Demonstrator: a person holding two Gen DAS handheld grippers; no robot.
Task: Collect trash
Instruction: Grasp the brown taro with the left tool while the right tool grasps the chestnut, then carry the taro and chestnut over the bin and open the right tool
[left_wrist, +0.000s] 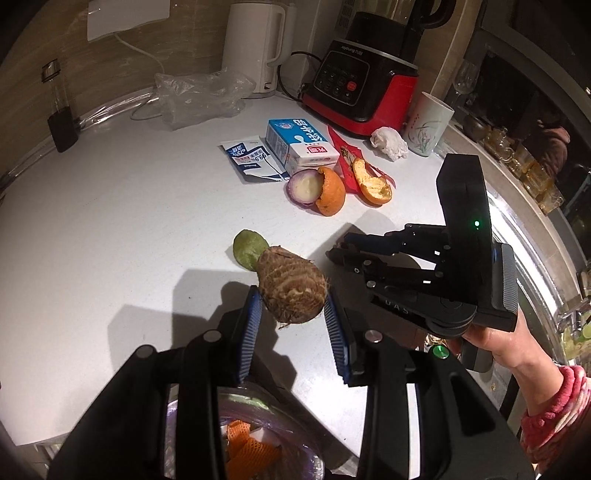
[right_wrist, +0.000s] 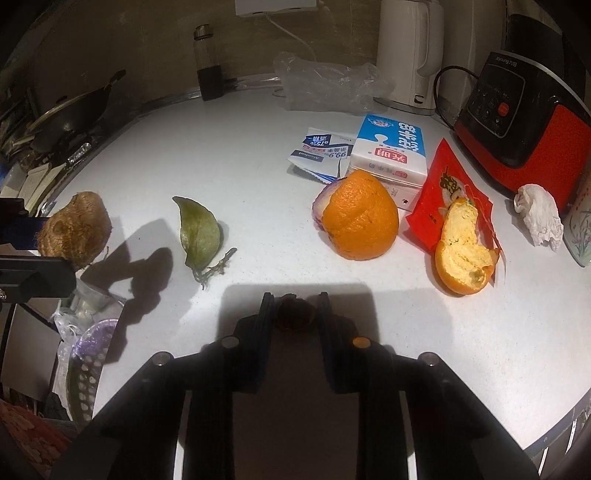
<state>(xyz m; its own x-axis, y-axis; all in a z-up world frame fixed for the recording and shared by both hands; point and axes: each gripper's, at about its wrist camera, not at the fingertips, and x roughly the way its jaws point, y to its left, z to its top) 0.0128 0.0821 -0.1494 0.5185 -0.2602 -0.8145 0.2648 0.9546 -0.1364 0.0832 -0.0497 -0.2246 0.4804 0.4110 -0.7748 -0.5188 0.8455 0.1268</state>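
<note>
My left gripper (left_wrist: 293, 314) is shut on a brown hairy taro root (left_wrist: 291, 290), held above the white counter (left_wrist: 110, 221). The taro (right_wrist: 74, 229) also shows at the left edge of the right wrist view. My right gripper (right_wrist: 295, 304) is low over the counter, its pads pressed on a small dark brown scrap (right_wrist: 295, 314). On the counter lie a green leaf (right_wrist: 201, 232), two orange peels (right_wrist: 360, 218) (right_wrist: 461, 254), an onion half (left_wrist: 304, 186), a milk carton (right_wrist: 388, 151), a torn wipe packet (right_wrist: 321, 151), a red wrapper (right_wrist: 439, 181) and a crumpled tissue (right_wrist: 539, 214).
A bag-lined bin (left_wrist: 258, 435) holding orange scraps sits below the counter's front edge, under my left gripper. At the back stand a white kettle (left_wrist: 255, 44), a red blender (left_wrist: 362, 85), a cup (left_wrist: 428, 122), a bottle (left_wrist: 61, 110) and a clear plastic bag (left_wrist: 199, 96). A wok (right_wrist: 74, 114) sits far left.
</note>
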